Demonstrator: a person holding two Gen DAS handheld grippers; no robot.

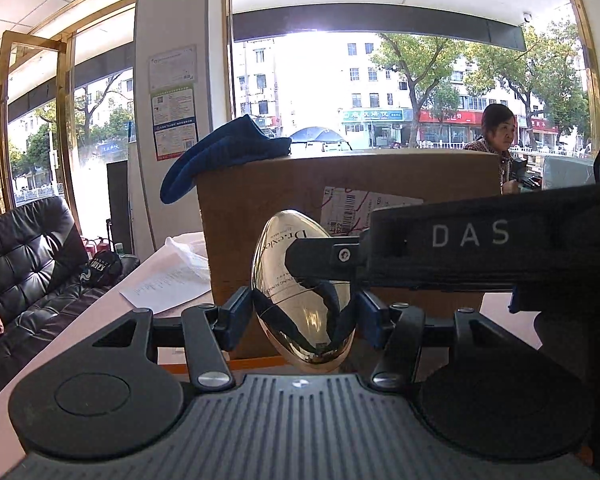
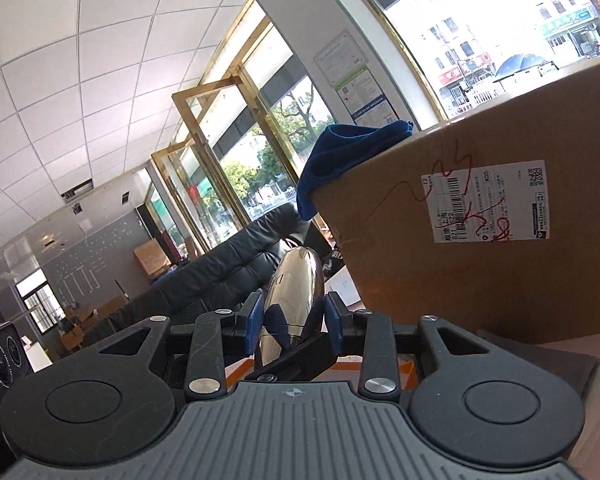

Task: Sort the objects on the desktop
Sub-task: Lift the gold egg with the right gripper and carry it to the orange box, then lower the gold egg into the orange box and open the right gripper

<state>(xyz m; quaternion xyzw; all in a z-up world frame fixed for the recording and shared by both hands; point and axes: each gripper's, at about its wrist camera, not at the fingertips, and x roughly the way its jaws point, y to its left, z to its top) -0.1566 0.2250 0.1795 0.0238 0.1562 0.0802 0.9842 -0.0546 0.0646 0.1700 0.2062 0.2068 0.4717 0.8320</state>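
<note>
A shiny gold egg-shaped cosmetic bottle [image 1: 300, 280] with dark lettering stands upright between both grippers. My left gripper [image 1: 302, 314] is shut on its lower half, blue pads against both sides. My right gripper reaches in from the right in the left wrist view, and one of its fingers [image 1: 324, 252] crosses the bottle's front. In the right wrist view the same bottle [image 2: 296, 292] sits between the right gripper's [image 2: 294, 320] blue pads, which touch its sides. The bottle's base is hidden behind the gripper bodies.
A large cardboard box [image 1: 348, 216] with a shipping label stands just behind, a dark blue cloth [image 1: 224, 152] draped over its top left corner. Papers and a plastic bag [image 1: 172, 272] lie on the table at the left. A black leather sofa [image 1: 28, 256] is beyond.
</note>
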